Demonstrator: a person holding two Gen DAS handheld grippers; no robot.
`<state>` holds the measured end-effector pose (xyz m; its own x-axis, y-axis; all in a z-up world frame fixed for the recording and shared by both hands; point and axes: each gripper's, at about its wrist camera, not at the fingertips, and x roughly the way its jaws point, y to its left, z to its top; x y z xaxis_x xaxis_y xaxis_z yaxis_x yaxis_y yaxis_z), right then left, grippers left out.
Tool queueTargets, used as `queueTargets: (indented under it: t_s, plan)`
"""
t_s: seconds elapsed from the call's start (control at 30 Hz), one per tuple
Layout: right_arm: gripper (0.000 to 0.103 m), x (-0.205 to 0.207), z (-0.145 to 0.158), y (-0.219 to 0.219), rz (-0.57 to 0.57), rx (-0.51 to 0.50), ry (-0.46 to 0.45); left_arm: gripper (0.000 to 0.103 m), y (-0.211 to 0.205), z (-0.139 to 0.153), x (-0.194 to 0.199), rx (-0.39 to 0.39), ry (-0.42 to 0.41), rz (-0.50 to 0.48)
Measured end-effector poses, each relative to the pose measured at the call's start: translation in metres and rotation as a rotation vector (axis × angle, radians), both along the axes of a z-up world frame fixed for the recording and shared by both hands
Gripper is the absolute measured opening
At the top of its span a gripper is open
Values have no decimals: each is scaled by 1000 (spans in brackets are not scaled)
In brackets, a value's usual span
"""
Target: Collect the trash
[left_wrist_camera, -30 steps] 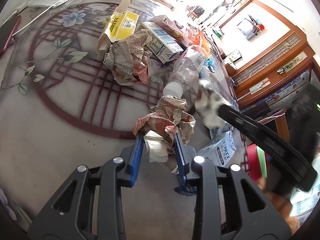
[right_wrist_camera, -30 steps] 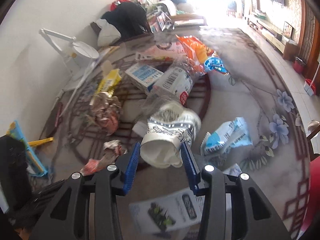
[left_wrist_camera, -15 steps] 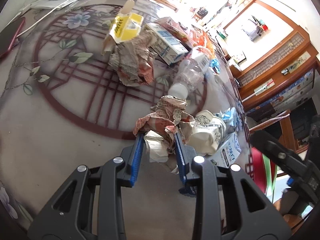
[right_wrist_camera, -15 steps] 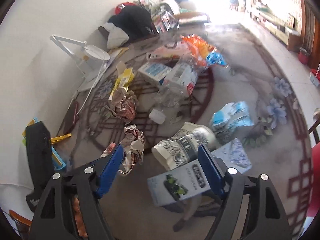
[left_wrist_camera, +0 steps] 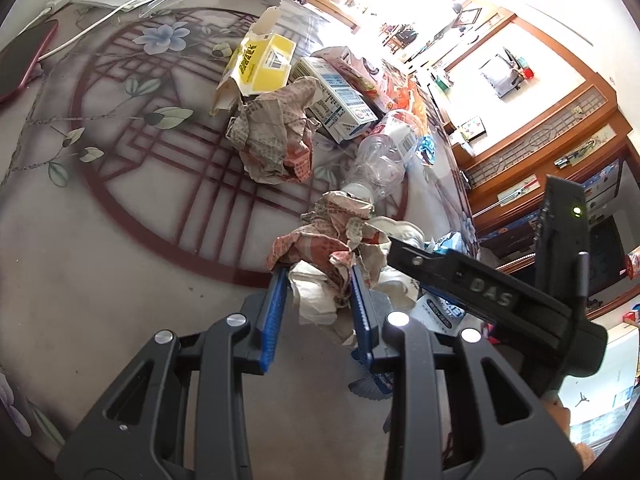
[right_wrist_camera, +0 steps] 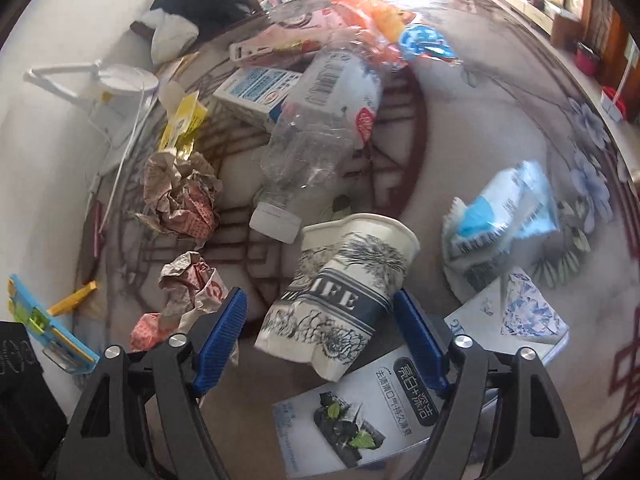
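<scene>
paper cup [right_wrist_camera: 340, 296] dropped | lies between closing right gripper [right_wrist_camera: 320, 332] pads

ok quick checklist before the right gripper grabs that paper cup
1. Left gripper shut on the paper wad: ok.
2. Cup between the right gripper pads: ok.
3. Pads pressing on the cup: not ok, the jaws are closing but gaps show on both sides.
4. Cup clear of other trash: not ok, its base overlaps the box.
5. Bottle cap out of the jaws' way: ok.
6. Cup empty: cannot tell.
</scene>
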<state>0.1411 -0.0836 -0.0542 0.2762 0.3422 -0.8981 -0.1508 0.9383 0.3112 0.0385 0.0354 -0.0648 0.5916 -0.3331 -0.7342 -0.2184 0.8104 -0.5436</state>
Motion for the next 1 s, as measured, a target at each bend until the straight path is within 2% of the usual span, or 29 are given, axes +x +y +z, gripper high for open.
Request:
queueTargets:
  t_s: [0.07,0.13,0.33,0.5,0.73,1.0]
  plan:
    - [46,-1,-1,3,24,-6,-11,30,1,1,-1,-1,-2,2]
    - [42,-7,4,4,42,-6,-42,30,1,1,-1,-2,-4,3]
    - [42,-37,41,-8,67,42,-180,30,-5,5,-3,-7,-34,-18]
    - [42,-81,73,-51,27,119,-269,30,-18,20,-8,10,-113,-66]
    - [42,-129,91,-137,-147,179,-343,30,-57,36,-11,56,-156,-170]
    - [42,-160,104,-273,-466,194,-413,30,-139,53,-11,43,-175,-324]
